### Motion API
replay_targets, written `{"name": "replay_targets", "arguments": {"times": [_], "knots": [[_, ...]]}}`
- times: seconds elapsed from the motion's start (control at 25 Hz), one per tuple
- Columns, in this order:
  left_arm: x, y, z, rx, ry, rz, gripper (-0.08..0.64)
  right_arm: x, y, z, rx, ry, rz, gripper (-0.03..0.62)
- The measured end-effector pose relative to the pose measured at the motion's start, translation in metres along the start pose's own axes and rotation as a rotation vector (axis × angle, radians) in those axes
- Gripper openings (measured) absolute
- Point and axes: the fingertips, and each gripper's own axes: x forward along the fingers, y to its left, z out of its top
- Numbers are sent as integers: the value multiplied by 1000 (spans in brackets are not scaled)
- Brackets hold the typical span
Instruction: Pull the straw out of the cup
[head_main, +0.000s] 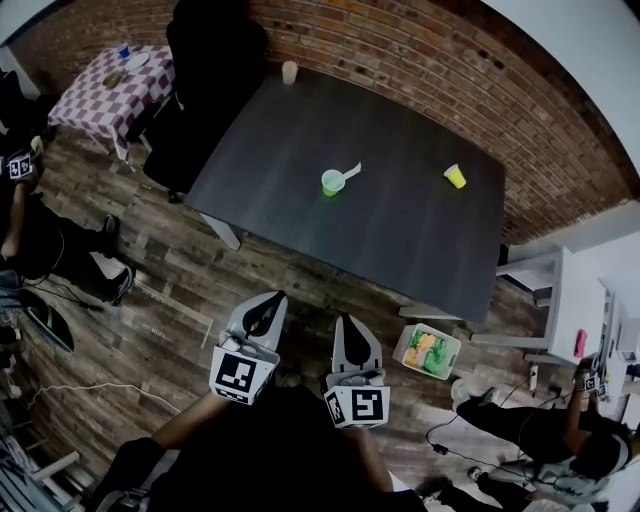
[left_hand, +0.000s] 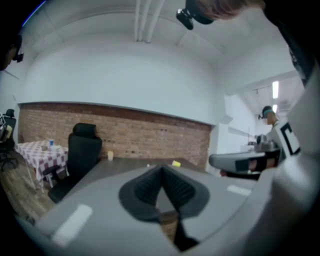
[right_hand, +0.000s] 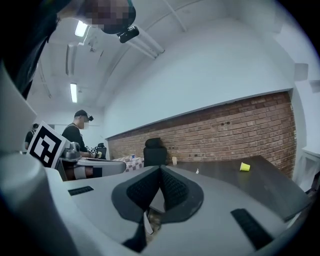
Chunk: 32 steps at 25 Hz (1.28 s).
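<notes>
A green cup (head_main: 332, 182) stands near the middle of the dark table (head_main: 400, 240), with a white straw (head_main: 350, 171) leaning out to its right. Both grippers are over the wooden floor, short of the table's near edge. My left gripper (head_main: 270, 300) and my right gripper (head_main: 345, 323) point toward the table side by side. The jaws of each meet with nothing between them, as the left gripper view (left_hand: 161, 169) and the right gripper view (right_hand: 160, 169) show. In the right gripper view only the straw's tip (right_hand: 197, 171) shows above the jaws.
A yellow cup (head_main: 455, 176) lies at the table's right, and a beige cup (head_main: 290, 72) stands at its far edge. A black office chair (head_main: 200, 90) and a checked-cloth table (head_main: 110, 85) are at the left. A box (head_main: 428, 350) sits on the floor by the right gripper.
</notes>
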Motion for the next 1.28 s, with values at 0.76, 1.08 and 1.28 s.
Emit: {"name": "replay_targets", "arguments": {"times": [0.76,1.08,1.28], "knots": [[109,119,28,24,-17,-183,5,158,-17,28,-6,47,-153,5],[150,128,28,-12,-7,-185,5,195,-40,30,4,32,-141,3],[184,130,25,5,12,-184,5,217,-64,31,14,32,-130,3]]}}
